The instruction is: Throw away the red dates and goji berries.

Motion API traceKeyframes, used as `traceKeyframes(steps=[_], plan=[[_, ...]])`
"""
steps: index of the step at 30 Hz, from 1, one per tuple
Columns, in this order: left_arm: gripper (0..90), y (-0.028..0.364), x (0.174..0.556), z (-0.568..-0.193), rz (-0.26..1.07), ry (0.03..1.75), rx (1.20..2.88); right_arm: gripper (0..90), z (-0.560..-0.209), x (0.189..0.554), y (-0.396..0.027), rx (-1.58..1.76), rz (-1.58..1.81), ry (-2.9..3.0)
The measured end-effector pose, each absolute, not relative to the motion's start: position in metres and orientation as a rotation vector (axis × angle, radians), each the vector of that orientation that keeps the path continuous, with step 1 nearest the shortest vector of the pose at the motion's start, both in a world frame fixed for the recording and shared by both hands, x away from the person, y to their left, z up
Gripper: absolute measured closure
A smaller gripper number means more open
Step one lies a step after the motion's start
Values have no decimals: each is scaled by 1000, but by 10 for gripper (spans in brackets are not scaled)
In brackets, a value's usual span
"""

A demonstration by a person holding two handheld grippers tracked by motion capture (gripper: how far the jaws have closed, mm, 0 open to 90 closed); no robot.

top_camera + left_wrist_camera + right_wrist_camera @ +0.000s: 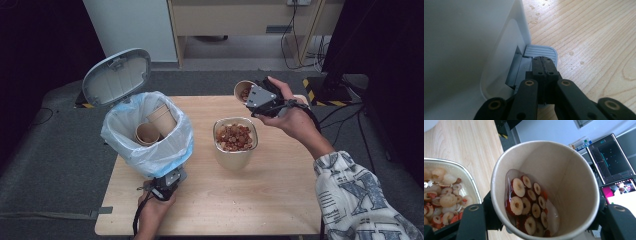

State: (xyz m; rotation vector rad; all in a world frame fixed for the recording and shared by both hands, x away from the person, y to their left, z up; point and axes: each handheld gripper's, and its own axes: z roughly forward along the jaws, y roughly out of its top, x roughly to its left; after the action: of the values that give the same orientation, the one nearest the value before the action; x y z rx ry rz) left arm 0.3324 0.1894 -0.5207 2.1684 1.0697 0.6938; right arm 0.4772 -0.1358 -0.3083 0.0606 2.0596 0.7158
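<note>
The right gripper [252, 96] pinched a tilted paper cup [544, 190] of sliced fruit, held just beyond the metal bowl [235, 152]. The left gripper [543, 65], jaws pressed together, pushed on the pedal [539, 51] of the bin [147, 145] left of the bowl, its lid [116, 76] up.

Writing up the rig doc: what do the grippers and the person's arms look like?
Both grippers are black. The left gripper has ribbed jaw tips, brass-coloured pivot pins on its links and a black cable trailing past the hand. The right gripper carries a grey three-cornered plate. The right arm wears a white sleeve with dark blue lettering.
</note>
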Motion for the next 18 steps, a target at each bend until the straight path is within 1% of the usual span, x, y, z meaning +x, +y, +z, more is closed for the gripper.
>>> traceKeyframes(steps=[7,18], plan=[[890,190,332,-521,692,1070,2167,350,-311,475,-125,23,688,2066],[890,189,332,-521,692,1072,2168,350,-309,472,-125,5,663,2059]])
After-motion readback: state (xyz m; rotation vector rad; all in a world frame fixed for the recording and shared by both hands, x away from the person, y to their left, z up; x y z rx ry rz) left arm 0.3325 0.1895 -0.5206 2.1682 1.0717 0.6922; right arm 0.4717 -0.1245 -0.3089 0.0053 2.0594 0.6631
